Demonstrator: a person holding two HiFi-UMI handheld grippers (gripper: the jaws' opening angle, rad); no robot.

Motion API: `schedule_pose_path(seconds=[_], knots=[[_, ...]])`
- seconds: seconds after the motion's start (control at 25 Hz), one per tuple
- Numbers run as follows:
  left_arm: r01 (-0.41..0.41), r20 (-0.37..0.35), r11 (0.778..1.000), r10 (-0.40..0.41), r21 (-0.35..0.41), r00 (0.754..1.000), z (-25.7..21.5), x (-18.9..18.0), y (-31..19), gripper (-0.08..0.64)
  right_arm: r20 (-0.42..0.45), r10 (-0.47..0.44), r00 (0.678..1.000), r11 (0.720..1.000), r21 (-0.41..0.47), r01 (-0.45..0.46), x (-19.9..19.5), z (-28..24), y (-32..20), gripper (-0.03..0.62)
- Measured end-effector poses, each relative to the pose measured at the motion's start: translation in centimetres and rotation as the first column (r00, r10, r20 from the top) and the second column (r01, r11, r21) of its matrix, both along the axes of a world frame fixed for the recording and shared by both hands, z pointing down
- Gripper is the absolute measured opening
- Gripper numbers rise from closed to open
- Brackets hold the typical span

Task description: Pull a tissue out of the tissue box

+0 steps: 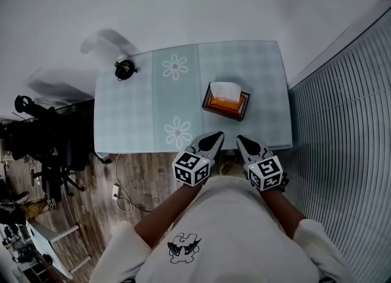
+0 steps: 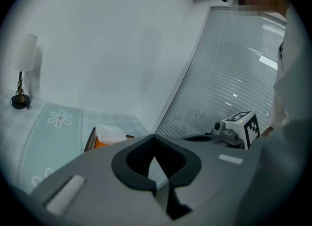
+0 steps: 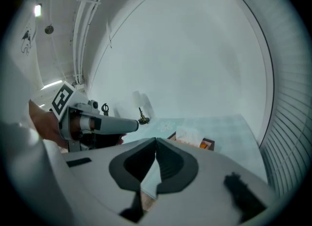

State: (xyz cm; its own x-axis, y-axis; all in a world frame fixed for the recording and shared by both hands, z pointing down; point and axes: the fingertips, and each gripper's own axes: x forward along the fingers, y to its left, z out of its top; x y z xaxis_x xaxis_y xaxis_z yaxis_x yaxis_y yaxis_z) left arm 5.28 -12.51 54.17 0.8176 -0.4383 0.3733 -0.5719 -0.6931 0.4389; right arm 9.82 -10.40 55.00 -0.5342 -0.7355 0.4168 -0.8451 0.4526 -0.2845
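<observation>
A pale blue checked worktop [image 1: 131, 123] printed with white flowers stands against a plain white wall. On its right half sits a brown, orange-lined tissue box [image 1: 235, 112], and a soft white tissue [image 1: 225, 91] puffs from the box's open top. Just short of the box, the left gripper [image 1: 215, 137] and right gripper [image 1: 243, 142] hover, both with jaws closed together and empty. The tissue looks light, limp and easily torn, so it is best pinched at its raised crest and drawn upward gently.

left gripper [image 1: 216, 136], right gripper [image 1: 242, 139] — jaws together
</observation>
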Motion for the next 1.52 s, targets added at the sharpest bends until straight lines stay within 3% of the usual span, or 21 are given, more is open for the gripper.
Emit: schedule_pose_path(seconds=[0.64,1.0,1.16,1.32,1.44,1.48,1.52], knots=[[0.015,0.036,1.0,-0.015,-0.023,0.999,2.5,-2.2,-4.6,0.005,-0.028,0.032,0.999,0.999,-0.017,-0.033,-0.6,0.4,-5.3,0.014],[0.015,0.071,0.999,-0.013,-0.032,0.997,5.7,-0.4,-10.9,0.005,-0.174,0.013,0.985,0.998,-0.059,-0.024,1.5,5.0,-11.4,0.014],[-0.023,0.133,0.999,0.029,-0.048,0.991,8.1,0.7,-12.9,0.005,-0.248,0.001,0.969,0.993,-0.11,-0.029,2.8,8.2,-14.0,0.014],[-0.066,0.196,0.993,0.084,-0.099,0.977,11.1,1.9,-14.5,0.005,-0.308,-0.038,0.951,0.985,-0.174,-0.017,3.5,11.3,-15.9,0.014],[-0.047,0.228,0.988,0.08,-0.146,0.97,13.6,2.2,-16.1,0.006,-0.361,-0.072,0.93,0.975,-0.221,-0.011,4.0,13.2,-17.0,0.015],[-0.034,0.238,0.987,0.071,-0.159,0.969,14.2,2.1,-16.6,0.006,-0.372,-0.08,0.925,0.971,-0.239,-0.012,4.2,13.7,-17.3,0.024],[-0.02,0.248,0.986,0.062,-0.167,0.967,14.5,1.9,-17.1,0.006,-0.376,-0.087,0.923,0.966,-0.258,-0.013,4.3,14.2,-17.5,0.108]])
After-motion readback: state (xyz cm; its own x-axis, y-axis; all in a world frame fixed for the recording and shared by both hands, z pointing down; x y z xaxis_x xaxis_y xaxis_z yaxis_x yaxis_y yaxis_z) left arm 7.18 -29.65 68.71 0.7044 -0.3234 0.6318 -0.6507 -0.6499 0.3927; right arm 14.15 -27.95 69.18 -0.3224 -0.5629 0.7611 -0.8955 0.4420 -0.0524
